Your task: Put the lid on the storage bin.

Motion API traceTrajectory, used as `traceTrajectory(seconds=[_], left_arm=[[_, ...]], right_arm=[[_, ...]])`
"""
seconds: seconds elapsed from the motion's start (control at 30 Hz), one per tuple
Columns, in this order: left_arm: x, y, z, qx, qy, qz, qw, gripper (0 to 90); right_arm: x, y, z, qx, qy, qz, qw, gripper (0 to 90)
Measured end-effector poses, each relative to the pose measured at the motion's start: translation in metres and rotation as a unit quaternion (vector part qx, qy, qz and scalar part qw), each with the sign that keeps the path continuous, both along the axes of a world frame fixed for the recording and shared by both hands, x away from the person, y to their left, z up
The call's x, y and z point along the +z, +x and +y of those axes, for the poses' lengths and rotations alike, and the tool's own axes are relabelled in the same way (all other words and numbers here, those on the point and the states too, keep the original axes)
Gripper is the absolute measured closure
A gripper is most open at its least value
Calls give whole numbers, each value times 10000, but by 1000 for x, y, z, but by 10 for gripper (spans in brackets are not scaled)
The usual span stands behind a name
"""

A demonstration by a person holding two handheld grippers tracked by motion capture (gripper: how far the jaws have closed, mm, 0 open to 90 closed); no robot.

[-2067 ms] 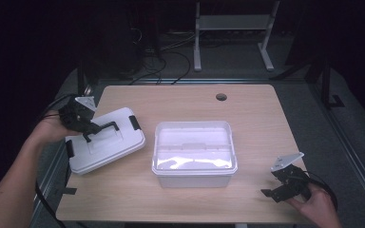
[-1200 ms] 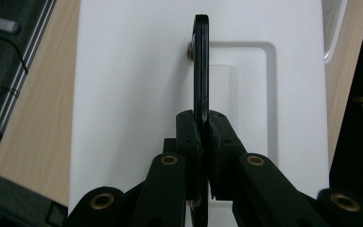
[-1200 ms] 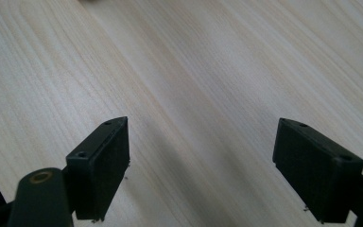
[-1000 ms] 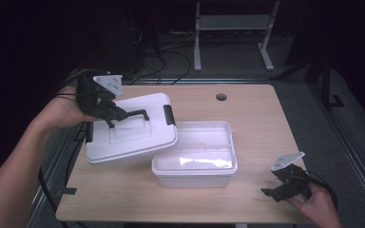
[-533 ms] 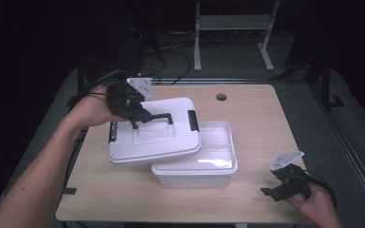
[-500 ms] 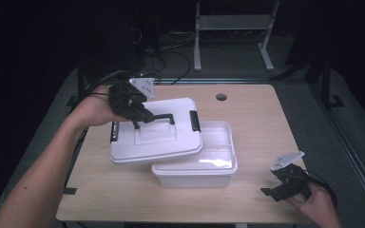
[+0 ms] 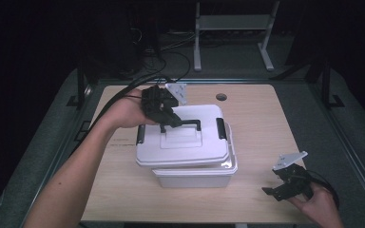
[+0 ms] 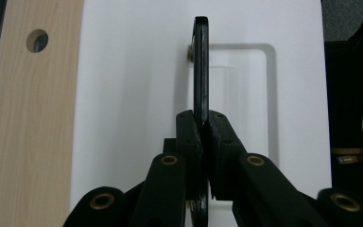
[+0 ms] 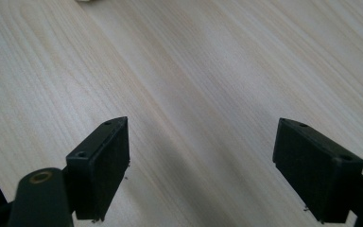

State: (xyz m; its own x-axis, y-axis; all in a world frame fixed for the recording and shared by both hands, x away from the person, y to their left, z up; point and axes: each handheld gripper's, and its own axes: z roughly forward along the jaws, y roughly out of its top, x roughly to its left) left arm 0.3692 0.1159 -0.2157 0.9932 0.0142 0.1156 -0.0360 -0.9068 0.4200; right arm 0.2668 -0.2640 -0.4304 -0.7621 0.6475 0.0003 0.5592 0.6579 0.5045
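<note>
While one white lid (image 7: 186,137) hangs by its black handle (image 7: 183,123) from the left tongs (image 7: 167,118), it sits just above one clear plastic box (image 7: 195,175), covering almost all of it. The left tongs are closed tight on the handle, with the thin black bar pinched between the two pads (image 8: 187,137). Two black latches (image 7: 221,128) sit on the lid, one at each short end. The inside of the box is hidden under the lid, so I cannot tell what it holds. To the right of the box, well apart from it, the right tongs (image 7: 278,187) rest low over the bare wooden counter (image 7: 261,118), wide open and holding nothing. Behind the box, one round hole (image 7: 221,97) is cut in the counter.
</note>
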Motion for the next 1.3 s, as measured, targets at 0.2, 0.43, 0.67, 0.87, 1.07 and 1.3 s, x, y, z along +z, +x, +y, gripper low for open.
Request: traceTrajectory(seconds=[0.2,0.43,0.67,0.87,1.07,1.3], left_arm=[[-4,-1,-18,-98,3,9,10000,848],[-17,1,-32,-168,130,60,9998,848],[-29,4,-40,-165,223,122,9995,848],[-40,6,-42,-192,288,190,9992,848],[-48,7,-43,-183,330,264,9989,847],[-51,5,-40,-206,270,306,9990,811]], right_arm=[[1,0,-1,-2,14,-31,10000,188],[2,-1,-2,-8,26,-40,10000,188],[3,-1,-4,-7,37,-80,10000,188],[4,-2,-5,-28,53,-93,9999,188],[5,-3,-6,-33,54,-86,9999,188],[5,-3,-5,-35,59,-97,9999,188]])
